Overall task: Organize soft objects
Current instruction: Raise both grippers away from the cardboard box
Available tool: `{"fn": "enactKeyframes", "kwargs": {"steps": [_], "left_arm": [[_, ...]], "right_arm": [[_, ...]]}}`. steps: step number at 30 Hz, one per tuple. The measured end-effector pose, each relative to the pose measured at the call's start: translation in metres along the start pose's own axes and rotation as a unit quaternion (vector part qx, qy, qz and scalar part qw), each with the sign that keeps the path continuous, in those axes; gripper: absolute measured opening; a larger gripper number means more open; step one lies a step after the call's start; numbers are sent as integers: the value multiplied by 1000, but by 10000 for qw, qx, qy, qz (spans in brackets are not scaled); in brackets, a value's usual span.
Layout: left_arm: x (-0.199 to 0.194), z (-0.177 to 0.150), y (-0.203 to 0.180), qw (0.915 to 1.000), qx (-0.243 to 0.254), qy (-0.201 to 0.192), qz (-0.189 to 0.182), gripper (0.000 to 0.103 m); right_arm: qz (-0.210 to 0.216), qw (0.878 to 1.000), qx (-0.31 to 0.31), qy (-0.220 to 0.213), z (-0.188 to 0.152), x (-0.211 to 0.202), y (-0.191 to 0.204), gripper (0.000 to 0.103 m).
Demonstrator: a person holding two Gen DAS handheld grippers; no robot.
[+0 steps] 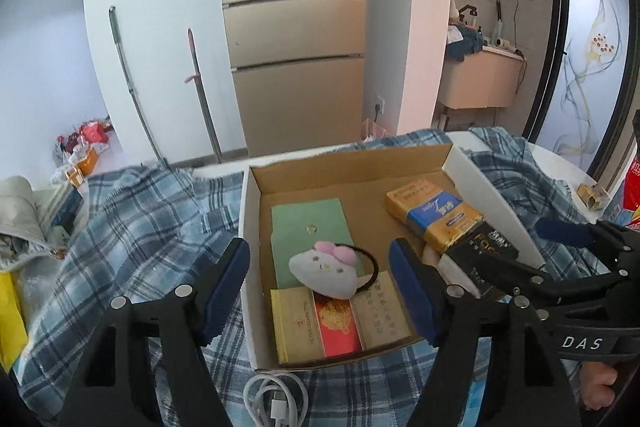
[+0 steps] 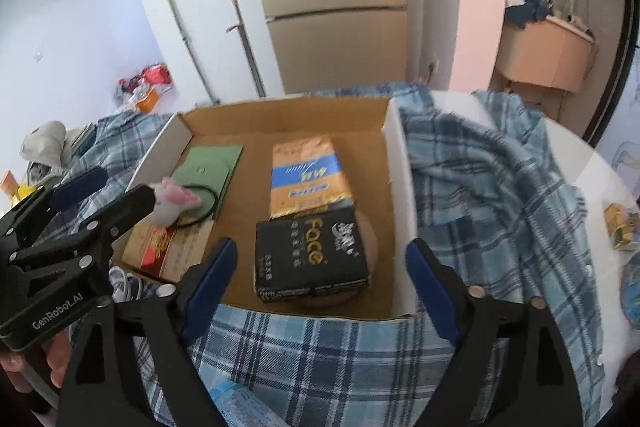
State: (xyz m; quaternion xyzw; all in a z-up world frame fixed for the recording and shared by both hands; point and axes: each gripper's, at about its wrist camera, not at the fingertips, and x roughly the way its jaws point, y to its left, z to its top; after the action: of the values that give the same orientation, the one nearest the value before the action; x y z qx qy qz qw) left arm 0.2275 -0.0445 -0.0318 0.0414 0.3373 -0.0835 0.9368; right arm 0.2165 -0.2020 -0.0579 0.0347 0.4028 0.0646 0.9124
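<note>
An open cardboard box (image 1: 352,167) (image 2: 280,115) lies on a blue plaid cloth (image 1: 140,211) (image 2: 480,179). Inside lie a white plush cat hair tie with a pink bow (image 1: 326,269) (image 2: 172,201), a green pouch (image 1: 308,227) (image 2: 206,169), a yellow-blue tissue pack (image 1: 434,213) (image 2: 306,175), a black "Face" tissue pack (image 2: 310,255) (image 1: 486,249) and a gold-red flat pack (image 1: 340,323) (image 2: 160,247). My left gripper (image 1: 320,291) is open, just above the plush at the box's near left. My right gripper (image 2: 324,279) is open, over the black pack.
A white charging cable (image 1: 276,399) lies on the cloth in front of the box. A grey bag (image 1: 20,215) lies at far left. A small yellow box (image 2: 620,227) sits on the white table at right. A blue packet (image 2: 240,403) lies near the front.
</note>
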Motion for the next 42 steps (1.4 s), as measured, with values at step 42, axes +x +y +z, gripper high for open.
{"fn": "enactKeyframes", "kwargs": {"steps": [42], "left_arm": [[-251, -68, -7, 9614, -237, -2740, 81, 103]], "right_arm": [[558, 9486, -330, -3098, -59, -200, 1, 102]]}}
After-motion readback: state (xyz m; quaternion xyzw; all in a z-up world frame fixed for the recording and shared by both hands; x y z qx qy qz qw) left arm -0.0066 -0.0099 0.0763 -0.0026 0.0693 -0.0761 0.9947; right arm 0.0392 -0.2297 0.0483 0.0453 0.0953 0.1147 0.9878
